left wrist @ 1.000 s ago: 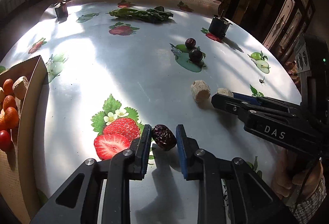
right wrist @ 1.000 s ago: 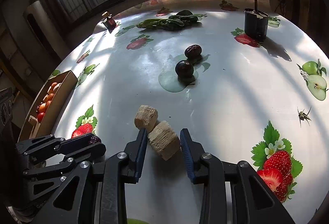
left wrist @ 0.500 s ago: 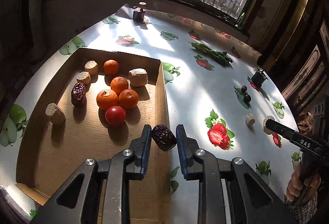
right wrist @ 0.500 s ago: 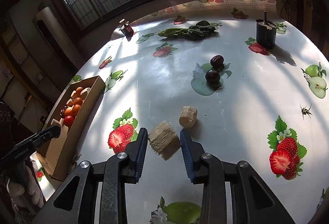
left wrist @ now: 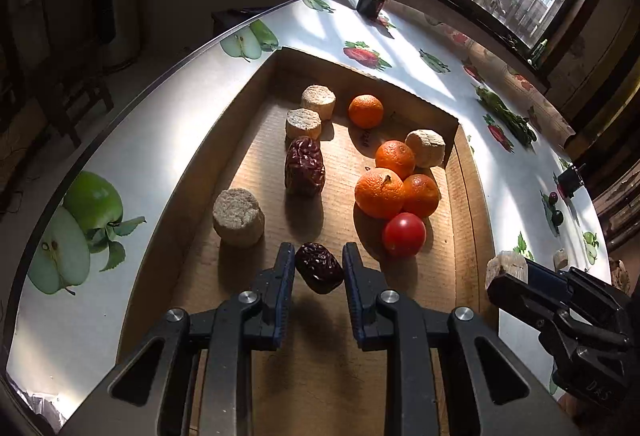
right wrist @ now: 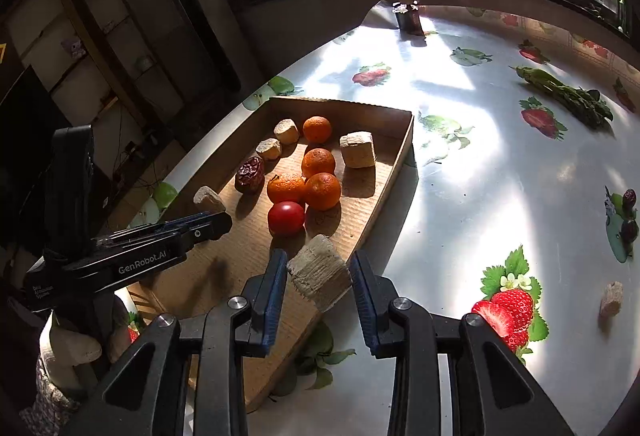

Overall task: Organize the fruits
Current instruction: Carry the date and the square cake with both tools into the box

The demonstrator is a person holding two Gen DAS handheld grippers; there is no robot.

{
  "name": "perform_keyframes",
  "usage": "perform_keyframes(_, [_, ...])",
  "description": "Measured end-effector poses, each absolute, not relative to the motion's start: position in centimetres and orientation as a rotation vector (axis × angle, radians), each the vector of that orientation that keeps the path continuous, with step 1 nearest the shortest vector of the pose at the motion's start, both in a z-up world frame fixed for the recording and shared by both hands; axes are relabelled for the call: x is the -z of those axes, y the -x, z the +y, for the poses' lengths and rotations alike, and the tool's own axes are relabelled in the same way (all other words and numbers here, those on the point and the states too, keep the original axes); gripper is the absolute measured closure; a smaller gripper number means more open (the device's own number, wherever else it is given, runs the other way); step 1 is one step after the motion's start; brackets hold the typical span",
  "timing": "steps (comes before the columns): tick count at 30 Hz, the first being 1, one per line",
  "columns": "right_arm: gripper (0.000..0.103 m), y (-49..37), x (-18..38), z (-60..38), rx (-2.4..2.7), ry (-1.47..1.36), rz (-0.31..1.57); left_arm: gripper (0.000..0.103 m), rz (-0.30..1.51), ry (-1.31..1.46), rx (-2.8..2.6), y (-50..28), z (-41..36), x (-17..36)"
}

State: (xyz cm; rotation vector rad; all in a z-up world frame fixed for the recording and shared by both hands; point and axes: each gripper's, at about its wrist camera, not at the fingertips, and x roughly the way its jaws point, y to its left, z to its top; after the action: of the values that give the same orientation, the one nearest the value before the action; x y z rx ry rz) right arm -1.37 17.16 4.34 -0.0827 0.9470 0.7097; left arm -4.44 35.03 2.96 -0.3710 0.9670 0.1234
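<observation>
Over the box (left wrist: 256,84), left gripper (left wrist: 319,268) clamps date (left wrist: 319,267).

The left tool (left wrist: 319,272) points steeply down, its jaws clamped on a dark date (left wrist: 319,273) between the blue pads. The right tool (right wrist: 319,273), just to the left tool's right and likewise pitched down, pinches a tan block (right wrist: 319,272).

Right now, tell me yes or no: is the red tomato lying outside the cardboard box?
No. The red tomato lies inside the cardboard box, beside the oranges.
</observation>
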Motion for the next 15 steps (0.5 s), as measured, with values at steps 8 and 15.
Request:
perform_keyframes(8, [0.067, 0.5, -1.3, 21.3, -0.680, 0.192, 0.969, 0.079, 0.988, 0.360, -0.149, 3.7, 35.8, -2.0])
perform_keyframes(15, [0.067, 0.6, -0.7, 22.4, -0.665, 0.260, 0.945, 0.079, 0.984, 0.367, -0.162, 3.7, 36.0, -2.1])
